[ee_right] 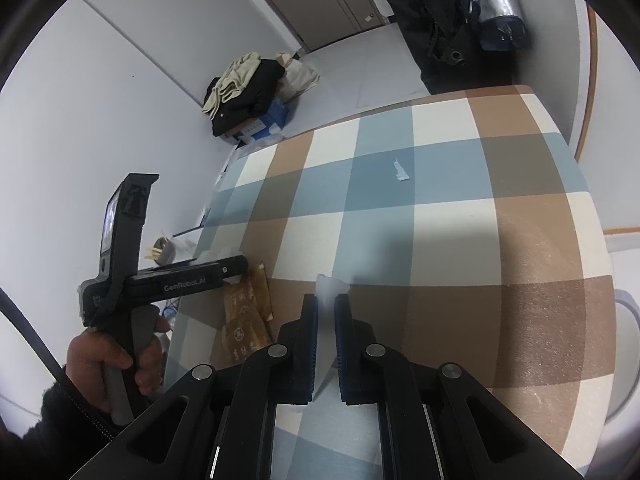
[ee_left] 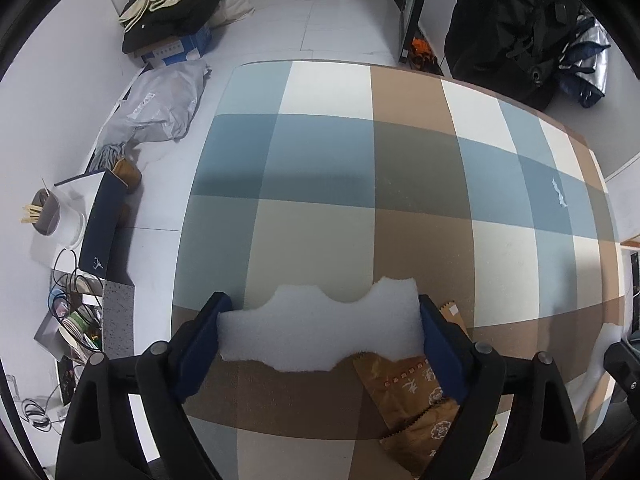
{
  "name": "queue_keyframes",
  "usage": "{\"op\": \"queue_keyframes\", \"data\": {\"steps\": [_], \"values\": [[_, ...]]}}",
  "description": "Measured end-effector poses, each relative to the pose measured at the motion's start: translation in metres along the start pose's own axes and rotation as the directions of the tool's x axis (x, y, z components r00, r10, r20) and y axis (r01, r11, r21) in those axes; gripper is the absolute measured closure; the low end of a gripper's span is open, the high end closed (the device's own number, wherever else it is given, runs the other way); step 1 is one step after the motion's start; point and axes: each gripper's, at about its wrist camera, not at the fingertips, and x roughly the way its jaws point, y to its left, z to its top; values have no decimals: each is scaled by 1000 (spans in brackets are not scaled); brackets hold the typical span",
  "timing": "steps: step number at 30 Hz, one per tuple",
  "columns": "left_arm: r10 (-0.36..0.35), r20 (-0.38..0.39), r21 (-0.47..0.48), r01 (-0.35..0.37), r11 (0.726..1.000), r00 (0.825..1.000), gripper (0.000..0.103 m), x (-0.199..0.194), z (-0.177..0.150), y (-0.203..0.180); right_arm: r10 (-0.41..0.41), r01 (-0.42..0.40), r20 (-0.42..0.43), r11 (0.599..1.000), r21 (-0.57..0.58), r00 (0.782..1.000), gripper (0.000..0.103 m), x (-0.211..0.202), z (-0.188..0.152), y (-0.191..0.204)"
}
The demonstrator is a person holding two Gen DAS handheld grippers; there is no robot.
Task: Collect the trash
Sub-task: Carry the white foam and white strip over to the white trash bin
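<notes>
Checked cloth covers the counter [ee_left: 320, 152]; all places below are rel. to the white foam scrap [ee_left: 320, 332] at its near edge. L gripper [ee_left: 320, 336] straddles the foam, fingers [ee_left: 200, 332] wide, one at each end of its long axis, which runs finger to finger. Pads look to be at the foam ends; can't tell if they're pressing yet (call it not gripped). Closing should be enough. Brown wrapper [ee_left: 416, 392] lies partly under the foam's right end, beneath the right finger, so it may get dragged along. R gripper [ee_right: 326, 320] sits off to the foam's right, fingers closed on a thin white scrap [ee_right: 330, 286]. Small torn paper bit [ee_left: 559, 194] is well beyond the foam, far side of the cloth.
</notes>
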Motion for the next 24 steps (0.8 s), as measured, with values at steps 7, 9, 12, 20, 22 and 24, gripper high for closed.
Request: {"op": "queue_keyframes", "data": {"steps": [7,9,12,20,22,24], "values": [[-33,-5,-26,33,999,999,16,-1,1,4,-7,7,3,1000,-9,1000,95,0,-1,2],[-51,-11,-41,51,998,999,16,-2,1,6,-8,8,7,1000,-12,1000,95,0,-2,2],[-67,-6,-48,67,997,998,16,-4,2,6,-6,6,10,1000,-20,1000,95,0,-2,4],[-96,48,-18,97,995,994,16,-20,2,0,-22,23,15,999,-38,1000,95,1,-3,9],[-112,62,-12,113,994,992,16,-24,1,0,-25,26,18,999,-45,1000,95,2,-4,10],[-156,87,-14,158,987,984,16,-31,1,1,-25,26,23,998,-53,999,95,1,-4,13]]}}
